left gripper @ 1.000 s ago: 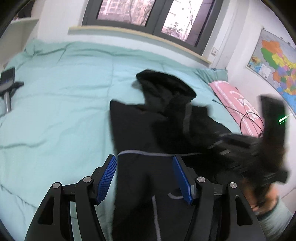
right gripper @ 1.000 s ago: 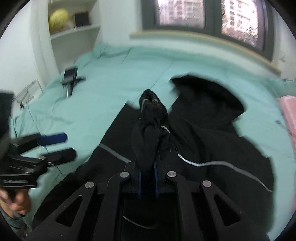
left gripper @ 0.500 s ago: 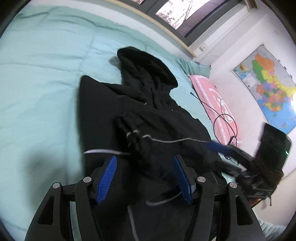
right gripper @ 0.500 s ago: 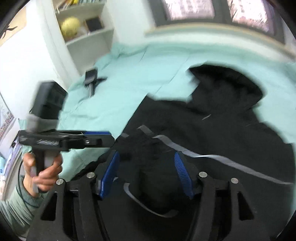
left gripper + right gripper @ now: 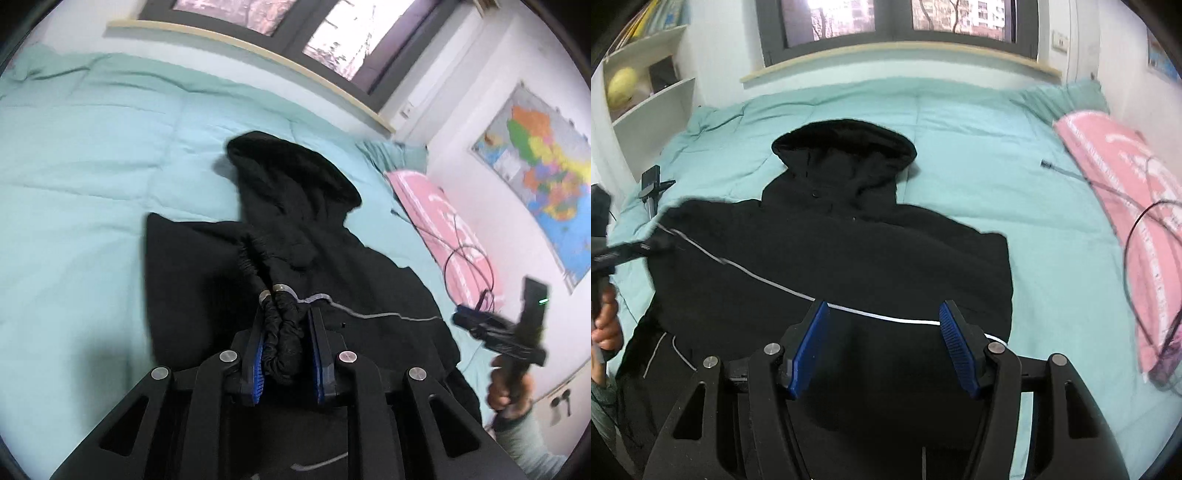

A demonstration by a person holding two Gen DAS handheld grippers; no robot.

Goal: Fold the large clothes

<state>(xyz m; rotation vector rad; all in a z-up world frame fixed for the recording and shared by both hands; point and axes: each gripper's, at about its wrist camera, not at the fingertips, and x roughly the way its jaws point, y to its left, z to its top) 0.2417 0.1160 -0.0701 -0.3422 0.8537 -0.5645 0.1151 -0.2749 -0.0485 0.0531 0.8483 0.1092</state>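
I kept the left gripper (image 5: 284,317) clamped on the black hoodie's (image 5: 831,251) cuff (image 5: 280,332); the right gripper (image 5: 882,332) stood open above it. The hoodie lay flat on the teal bed (image 5: 979,147), window (image 5: 886,18) far, pink pillow (image 5: 1126,206) right.

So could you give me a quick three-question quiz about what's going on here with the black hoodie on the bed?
1. True or false: the left gripper is shut on a bunched cuff of the black hoodie.
2. The right gripper is: A) shut on the hood, B) open with nothing between its fingers, C) holding the pink pillow.
3. Fill in: the hood points toward the ____ at the far side of the bed.

Key: 1 true. 2 B. 3 window.
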